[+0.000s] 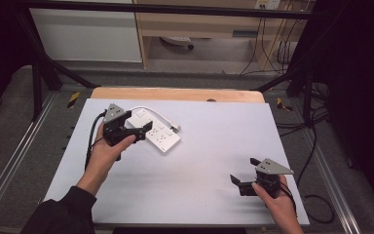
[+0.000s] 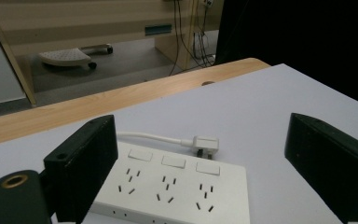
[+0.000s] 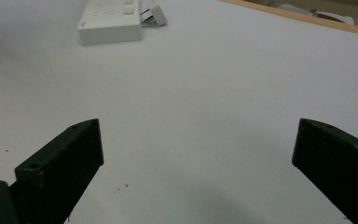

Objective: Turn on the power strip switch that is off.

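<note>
Power strip [image 2: 177, 189] is lying flat on the white worktop [image 1: 209, 146], toward its far left part, and the left gripper [image 1: 139, 130] is hovering right at its near end with fingers [image 2: 81, 163] spread wide, clasping nothing. In the left gripper view the strip is sitting between and just beyond those fingers, its three socket groups and three rocker switches facing up, its white cord [image 2: 151, 137] curling behind to the plug [image 2: 206, 144] resting loose beside it. The right gripper [image 1: 246, 176] is waiting well apart near the front right, fingers [image 3: 63, 168] likewise released over bare worktop. By my judgement the grasp is only being lined up; closing and any lifting are left. No brand, label or writing is legible on the strip.
</note>
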Demonstrator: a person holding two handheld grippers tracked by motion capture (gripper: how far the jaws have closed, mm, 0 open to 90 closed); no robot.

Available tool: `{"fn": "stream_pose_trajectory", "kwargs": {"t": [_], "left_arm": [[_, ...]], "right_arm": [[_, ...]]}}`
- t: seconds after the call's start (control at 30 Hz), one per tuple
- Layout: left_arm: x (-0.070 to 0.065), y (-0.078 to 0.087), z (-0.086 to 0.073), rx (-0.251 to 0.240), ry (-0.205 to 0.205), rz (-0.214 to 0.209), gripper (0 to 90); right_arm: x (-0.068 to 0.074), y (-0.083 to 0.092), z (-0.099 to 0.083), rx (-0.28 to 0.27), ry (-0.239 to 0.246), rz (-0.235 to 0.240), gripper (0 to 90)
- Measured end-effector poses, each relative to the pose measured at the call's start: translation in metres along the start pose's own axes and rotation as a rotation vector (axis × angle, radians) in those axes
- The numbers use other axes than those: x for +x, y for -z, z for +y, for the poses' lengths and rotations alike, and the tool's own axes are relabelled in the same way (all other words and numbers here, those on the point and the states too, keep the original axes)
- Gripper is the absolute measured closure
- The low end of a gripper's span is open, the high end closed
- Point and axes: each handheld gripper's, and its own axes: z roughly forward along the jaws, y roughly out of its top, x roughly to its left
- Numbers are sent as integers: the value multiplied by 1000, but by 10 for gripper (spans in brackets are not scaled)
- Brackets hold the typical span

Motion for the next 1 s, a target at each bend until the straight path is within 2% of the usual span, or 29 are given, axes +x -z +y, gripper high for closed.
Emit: {"fn": "stream_pose_trajectory", "kwargs": {"t": [0.57, 0.83, 1.0], "left_arm": [[-1, -18, 8, 4, -10, 9, 99], [4, -28, 8, 19, -7, 29, 101], [12, -34, 5, 24, 7, 54, 105]], "right_arm": [[1, -1, 0, 1, 5, 6, 24], [2, -3, 0, 6, 3, 8, 24], [2, -2, 0, 1, 0, 8, 24]]}}
